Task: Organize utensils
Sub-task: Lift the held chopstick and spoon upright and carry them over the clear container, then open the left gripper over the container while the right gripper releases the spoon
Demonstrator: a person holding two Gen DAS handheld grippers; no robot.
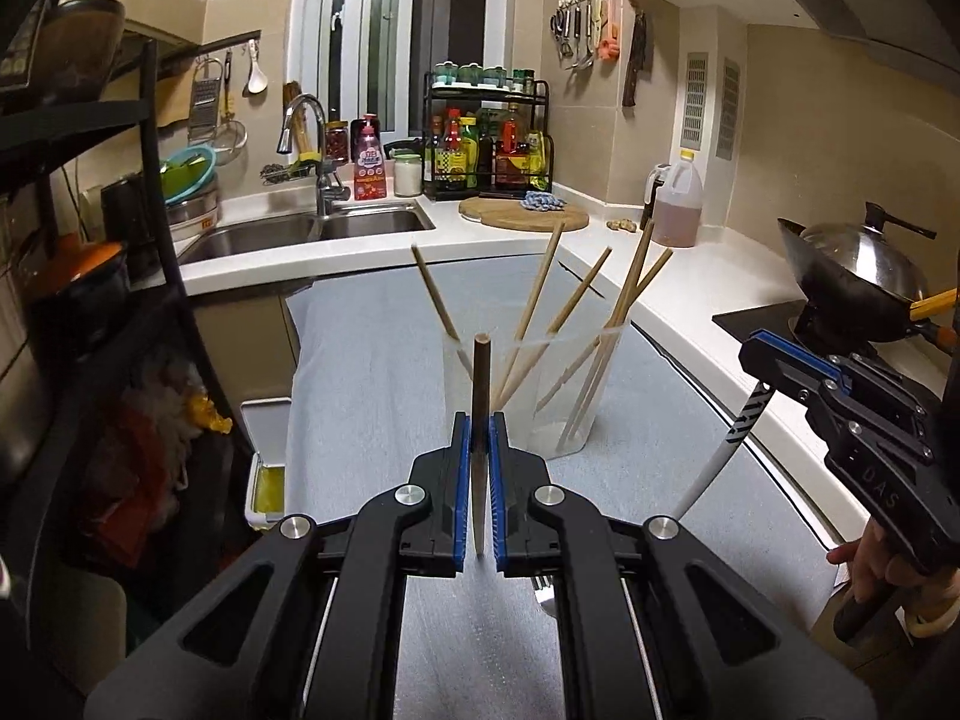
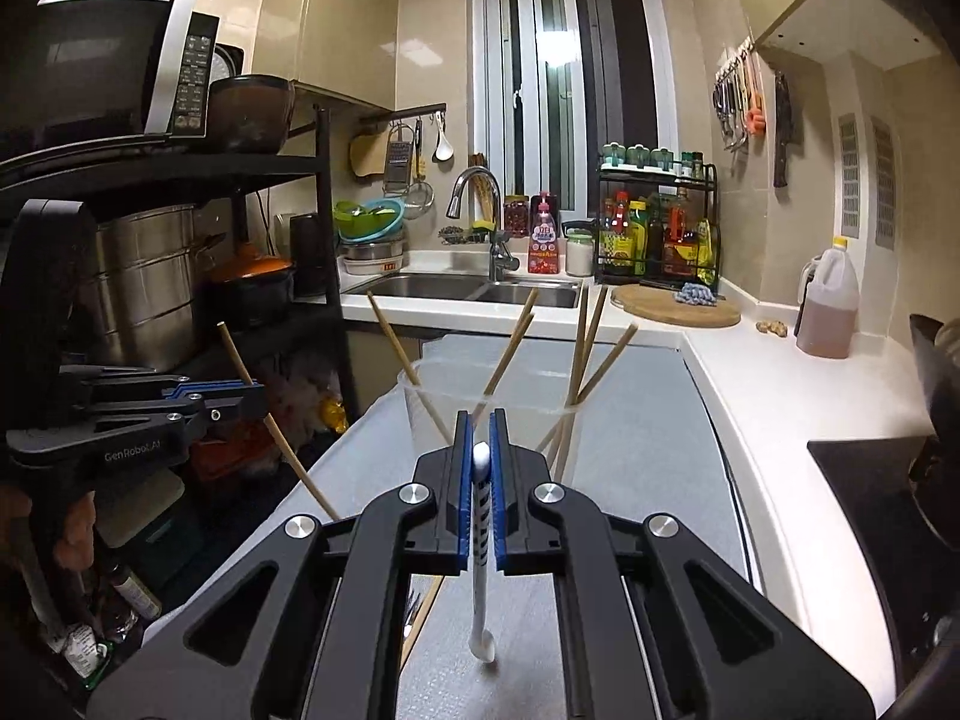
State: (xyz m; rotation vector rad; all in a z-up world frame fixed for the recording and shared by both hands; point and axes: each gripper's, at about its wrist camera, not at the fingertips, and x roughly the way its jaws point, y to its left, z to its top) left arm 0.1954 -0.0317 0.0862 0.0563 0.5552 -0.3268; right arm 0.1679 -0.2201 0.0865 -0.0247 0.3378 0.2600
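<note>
A clear plastic cup (image 1: pixel 558 426) stands on the grey mat and holds several wooden chopsticks (image 1: pixel 540 294); it also shows in the right wrist view (image 2: pixel 420 408). My left gripper (image 1: pixel 479 420) is shut on a wooden chopstick (image 1: pixel 480 384), held upright just short of the cup. In the right wrist view this gripper (image 2: pixel 255 397) is at the left with the chopstick (image 2: pixel 276 420). My right gripper (image 2: pixel 479 420) is shut on a white spoon with black marks (image 2: pixel 480 516), just in front of the cup. In the left wrist view it (image 1: pixel 757 357) is at the right, the spoon (image 1: pixel 729 444) hanging down.
A fork (image 1: pixel 543 591) and a loose chopstick (image 2: pixel 423 618) lie on the mat (image 1: pixel 372 372) below the grippers. A sink (image 1: pixel 312 228), a sauce rack (image 1: pixel 489 144), a round cutting board (image 1: pixel 522 213), an oil jug (image 1: pixel 678 204) and a wok (image 1: pixel 858 282) line the counter. A black shelf (image 2: pixel 180 180) stands left.
</note>
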